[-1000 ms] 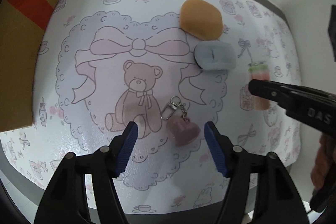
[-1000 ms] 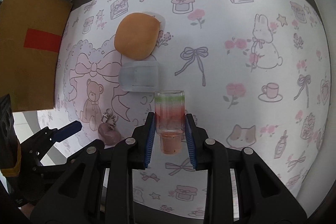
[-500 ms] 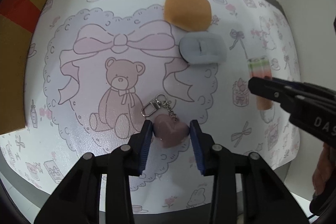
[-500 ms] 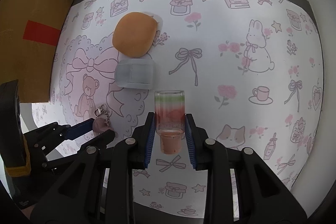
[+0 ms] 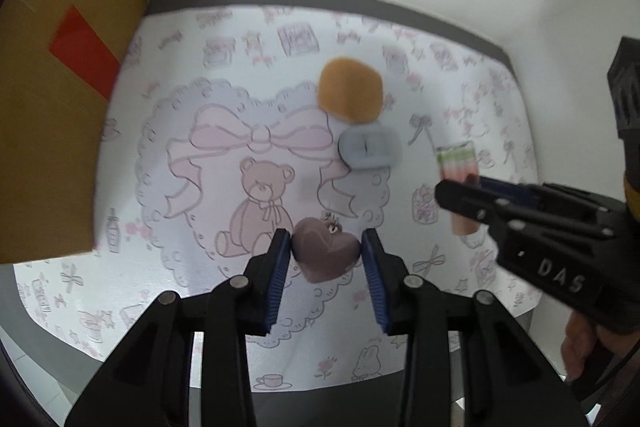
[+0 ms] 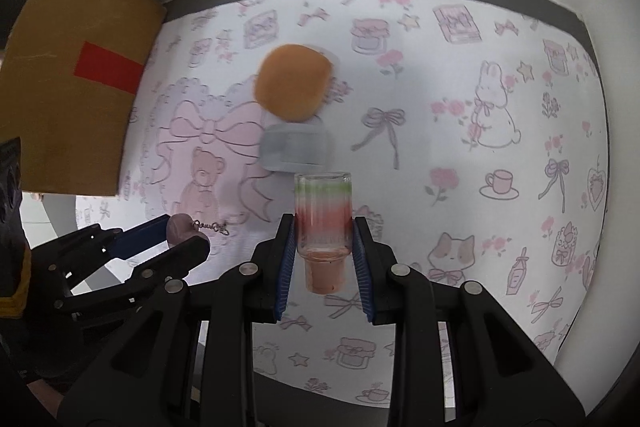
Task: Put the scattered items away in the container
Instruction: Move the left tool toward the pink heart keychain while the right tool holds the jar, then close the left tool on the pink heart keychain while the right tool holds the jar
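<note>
L claw (image 5: 325, 251) w/ heart keychain (image 5: 325, 254)

patterned mat (image 5: 248, 59) on grey table (image 5: 24, 343)

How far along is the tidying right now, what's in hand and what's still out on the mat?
Nothing visibly packed yet; the cardboard box shows only its outside. In hand: the left gripper has its jaws shut on the heart keychain, and the right gripper is shut on the layered glass bottle. Still on the mat: the orange bun and the grey case.
</note>
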`<state>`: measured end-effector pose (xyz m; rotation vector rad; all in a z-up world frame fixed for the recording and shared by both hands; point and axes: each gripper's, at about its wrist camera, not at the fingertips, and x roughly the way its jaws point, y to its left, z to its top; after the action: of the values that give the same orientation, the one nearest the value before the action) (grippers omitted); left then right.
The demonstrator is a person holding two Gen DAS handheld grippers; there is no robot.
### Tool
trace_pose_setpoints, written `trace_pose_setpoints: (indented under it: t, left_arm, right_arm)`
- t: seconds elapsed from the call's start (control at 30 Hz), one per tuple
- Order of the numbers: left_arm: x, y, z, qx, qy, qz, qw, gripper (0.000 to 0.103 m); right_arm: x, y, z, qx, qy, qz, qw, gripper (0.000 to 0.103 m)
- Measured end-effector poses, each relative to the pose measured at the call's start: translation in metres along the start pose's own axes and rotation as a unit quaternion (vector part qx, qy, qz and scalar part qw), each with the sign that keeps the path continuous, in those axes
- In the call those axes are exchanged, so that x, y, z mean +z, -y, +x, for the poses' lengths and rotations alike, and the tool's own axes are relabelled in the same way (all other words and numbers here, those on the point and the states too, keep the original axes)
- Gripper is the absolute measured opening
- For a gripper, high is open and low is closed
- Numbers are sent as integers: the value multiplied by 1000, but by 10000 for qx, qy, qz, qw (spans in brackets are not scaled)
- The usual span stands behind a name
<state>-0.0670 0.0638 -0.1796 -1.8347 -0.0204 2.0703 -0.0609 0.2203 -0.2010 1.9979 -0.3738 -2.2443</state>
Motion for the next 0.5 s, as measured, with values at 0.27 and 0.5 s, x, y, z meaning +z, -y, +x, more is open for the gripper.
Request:
trace_pose_setpoints:
  t: [0.27,0.5]
  left_arm:
    - [13,-2,-53,-30,453,-18,9990,36]
    - [3,-7,-90,-10,895,-63,9960,36]
  right_arm:
    - [-3,-38,-35,58,362,-303,9989,29]
    - [-5,-69,-67,34,711,-540,9960,29]
